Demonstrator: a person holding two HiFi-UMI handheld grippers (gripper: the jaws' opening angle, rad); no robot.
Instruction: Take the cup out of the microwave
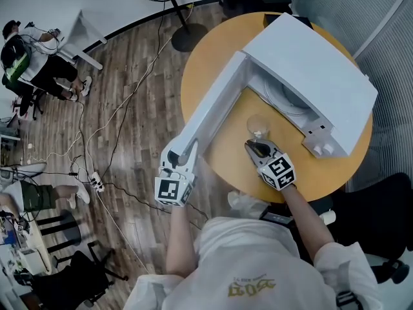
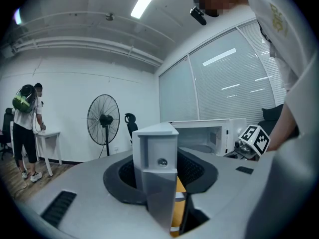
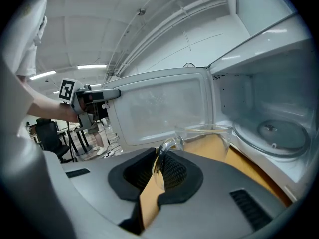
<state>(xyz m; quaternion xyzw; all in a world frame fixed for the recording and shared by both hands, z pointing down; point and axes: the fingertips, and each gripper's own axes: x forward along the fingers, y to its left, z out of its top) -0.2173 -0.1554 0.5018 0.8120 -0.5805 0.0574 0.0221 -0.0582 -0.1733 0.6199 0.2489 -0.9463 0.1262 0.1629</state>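
Glass cup (image 3: 205, 136) lies directly ahead of your right hand-held gripper (image 3: 158, 166), its handle (image 3: 167, 147) clamped between the jaws, outside the microwave (image 1: 310, 70); your left hand-held gripper (image 2: 162, 183) clamps the door (image 1: 213, 108).

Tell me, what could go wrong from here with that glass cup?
The right gripper pinches the cup only by its thin handle, so it could swing or slip and break on the table. The left gripper clamps the microwave door by its edge; if that slips, the door might swing into the cup.
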